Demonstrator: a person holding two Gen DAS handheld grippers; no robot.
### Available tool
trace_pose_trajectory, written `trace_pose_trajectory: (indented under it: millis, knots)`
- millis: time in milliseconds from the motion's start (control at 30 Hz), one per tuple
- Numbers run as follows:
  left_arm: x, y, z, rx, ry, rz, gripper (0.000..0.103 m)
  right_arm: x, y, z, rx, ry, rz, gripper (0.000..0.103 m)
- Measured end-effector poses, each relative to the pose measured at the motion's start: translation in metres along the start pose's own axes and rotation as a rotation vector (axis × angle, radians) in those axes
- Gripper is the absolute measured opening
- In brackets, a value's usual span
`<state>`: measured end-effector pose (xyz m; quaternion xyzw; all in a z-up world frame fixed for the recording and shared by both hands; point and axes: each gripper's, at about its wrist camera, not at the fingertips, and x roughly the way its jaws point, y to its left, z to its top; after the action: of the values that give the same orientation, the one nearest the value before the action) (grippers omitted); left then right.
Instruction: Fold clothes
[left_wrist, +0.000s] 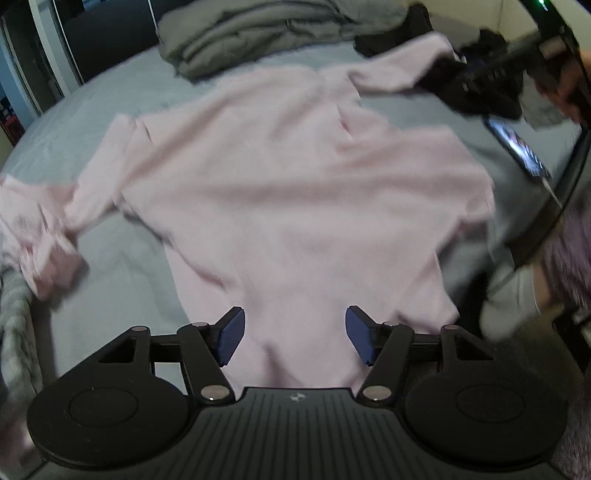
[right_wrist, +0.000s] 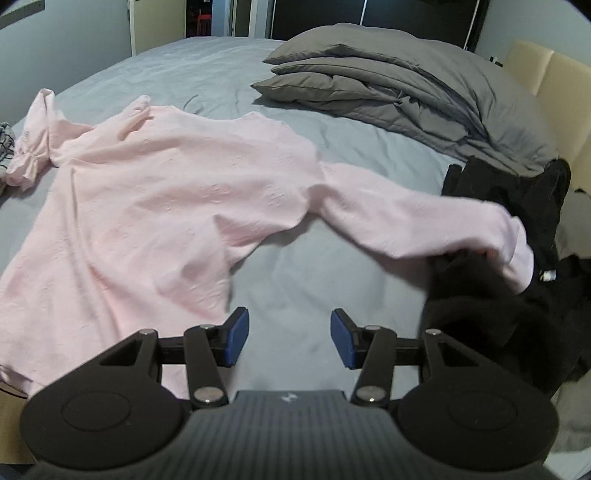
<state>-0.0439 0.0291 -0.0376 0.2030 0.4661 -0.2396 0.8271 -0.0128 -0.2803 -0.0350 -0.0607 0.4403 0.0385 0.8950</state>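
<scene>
A pale pink long-sleeved top lies spread on the grey bed sheet, sleeves out to both sides. My left gripper is open above the top's near hem, with pink cloth showing between its blue pads. In the right wrist view the same top stretches across the bed, its right sleeve ending on a dark garment. My right gripper is open over bare sheet beside the top's side edge, holding nothing. The left wrist view shows the right gripper blurred at the upper right.
A folded grey duvet lies at the far side of the bed. A pile of black clothes sits at the right. A phone with a lit screen lies on the sheet. A striped grey cloth is at the left edge.
</scene>
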Motion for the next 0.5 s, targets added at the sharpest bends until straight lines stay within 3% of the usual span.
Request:
trace_pose_trajectory:
  millis: [233, 333, 433, 500]
  knots:
    - [0.01, -0.028, -0.033, 0.044, 0.084, 0.054, 0.057, -0.017, 0.014, -0.036, 0.142, -0.005, 0.058, 0.054]
    - [0.015, -0.022, -0.034, 0.02, 0.093, 0.053, 0.026, -0.021, 0.021, -0.054, 0.167, 0.017, 0.076, 0.056]
    - [0.011, -0.004, -0.031, -0.071, 0.087, 0.031, 0.005, -0.023, 0.026, -0.074, 0.206, 0.04, 0.076, 0.058]
    - [0.002, 0.006, -0.029, -0.116, 0.044, 0.053, 0.003, -0.021, 0.034, -0.084, 0.218, 0.065, 0.08, 0.058]
